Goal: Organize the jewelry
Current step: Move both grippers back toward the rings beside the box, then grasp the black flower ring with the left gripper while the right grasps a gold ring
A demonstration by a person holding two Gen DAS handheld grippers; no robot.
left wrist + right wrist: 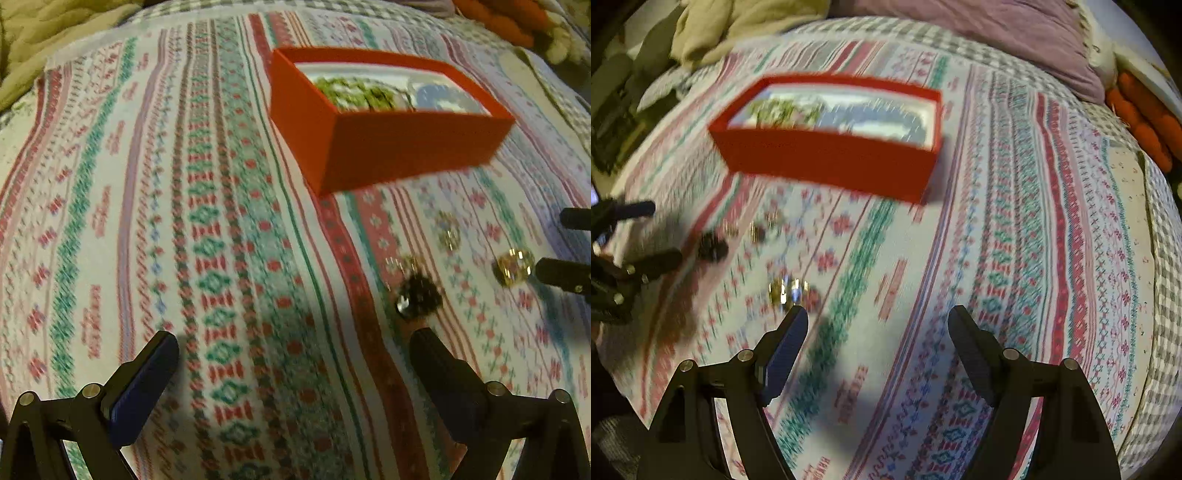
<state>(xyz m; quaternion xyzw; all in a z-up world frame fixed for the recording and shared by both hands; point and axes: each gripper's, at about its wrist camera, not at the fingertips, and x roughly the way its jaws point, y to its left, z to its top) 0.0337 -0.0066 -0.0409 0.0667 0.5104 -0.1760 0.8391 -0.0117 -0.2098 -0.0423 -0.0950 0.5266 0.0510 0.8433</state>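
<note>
Just beyond the wide, empty left gripper (295, 363), a small dark ring (419, 295) looks light, hard, slippery; best pinched across its band.

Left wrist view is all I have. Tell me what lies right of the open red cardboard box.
Observer: Patterned bedspread, bare of jewelry; past it, a crumpled lilac blanket.
Operator: Report the right hand-held gripper.
Observer: The right hand-held gripper is open, with nothing between its fingers.
Operator: Give its nearest piece.
Observer: A small gold-coloured ring cluster, just beyond its left fingertip.
</note>
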